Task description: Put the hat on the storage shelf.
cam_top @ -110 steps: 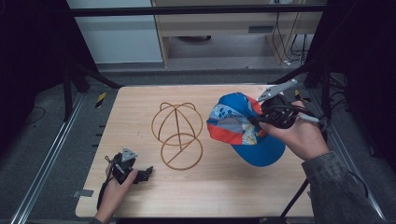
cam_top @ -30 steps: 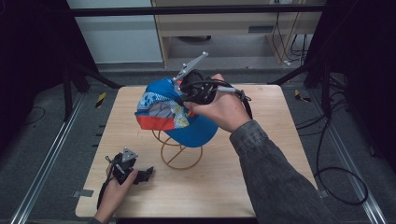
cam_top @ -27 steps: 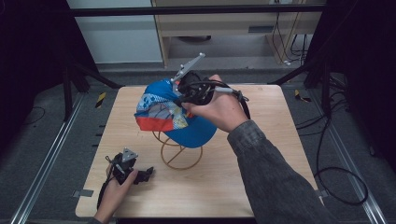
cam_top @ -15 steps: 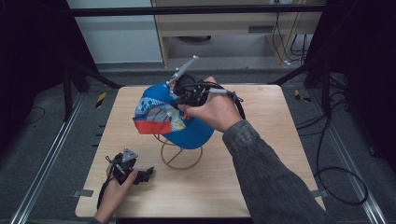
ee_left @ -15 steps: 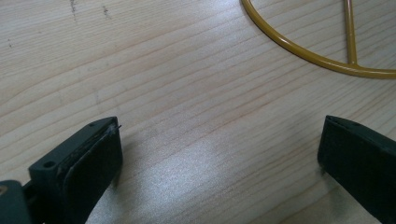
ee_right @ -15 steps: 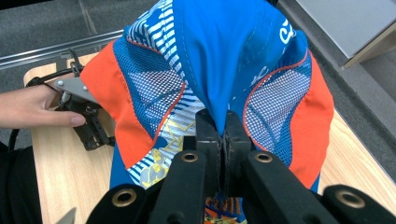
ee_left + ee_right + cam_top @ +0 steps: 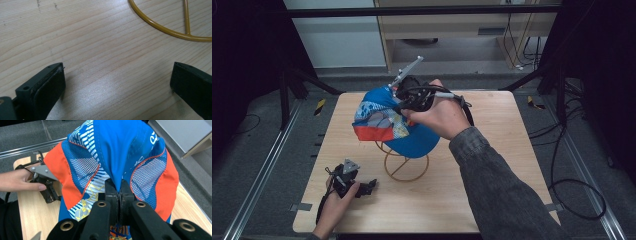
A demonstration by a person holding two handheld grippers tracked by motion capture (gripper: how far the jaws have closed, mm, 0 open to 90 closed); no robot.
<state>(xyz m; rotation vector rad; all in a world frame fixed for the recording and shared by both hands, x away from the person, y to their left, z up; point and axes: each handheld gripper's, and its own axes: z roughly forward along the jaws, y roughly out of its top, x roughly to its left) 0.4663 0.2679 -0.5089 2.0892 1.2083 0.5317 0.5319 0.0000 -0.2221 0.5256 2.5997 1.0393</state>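
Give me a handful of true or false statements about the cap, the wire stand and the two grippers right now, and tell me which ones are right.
1. The right gripper is clamped on the blue cap. True.
2. The cap lies flat on the table. False: it hangs from the right gripper above the yellow wire stand.
3. The left gripper holds the stand's base ring. False: its jaws stand open over bare wood, with the ring farther off.
4. The cap has orange and mesh panels. True.
5. The left gripper rests near the table's front left corner in the high view. True.
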